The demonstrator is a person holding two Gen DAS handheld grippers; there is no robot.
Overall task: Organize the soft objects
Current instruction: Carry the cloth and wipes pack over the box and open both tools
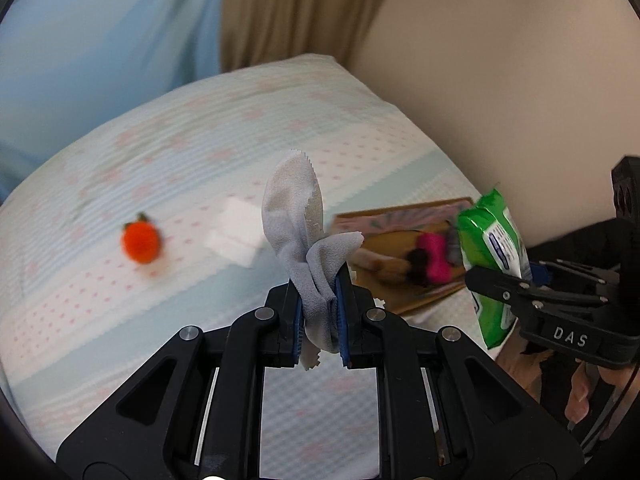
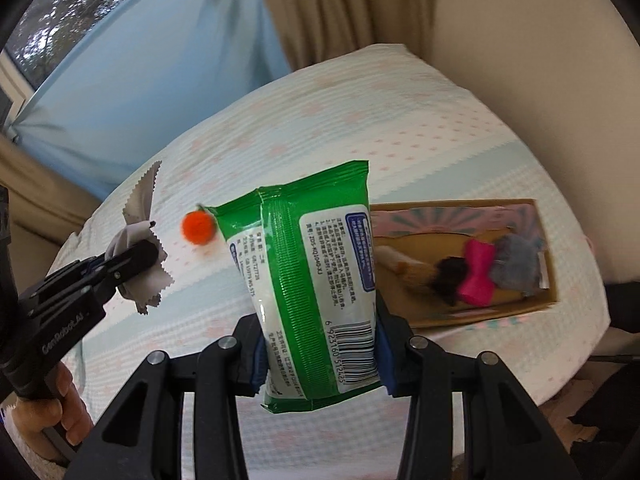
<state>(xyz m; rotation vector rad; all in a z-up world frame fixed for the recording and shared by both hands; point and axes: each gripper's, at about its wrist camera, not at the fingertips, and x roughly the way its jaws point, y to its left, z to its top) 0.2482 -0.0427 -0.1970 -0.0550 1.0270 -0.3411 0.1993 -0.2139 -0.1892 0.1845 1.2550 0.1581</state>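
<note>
The task looks partly done. On the bed point(image 1: 120, 152), an orange pom-pom point(image 1: 141, 241) at nine o'clock and a white folded piece point(image 1: 236, 236) beside it remain loose. The left gripper point(image 1: 320, 312) is clamped on a grey cloth point(image 1: 298, 216), held above the bed. At three o'clock, the cardboard box point(image 2: 548, 280) already holds a pink item and some grey fluff. The right gripper point(image 2: 320, 360) pinches a green wipes pack point(image 2: 304, 264), also aloft. Blur hides what the box items are, and the pack covers the box's near end.
</note>
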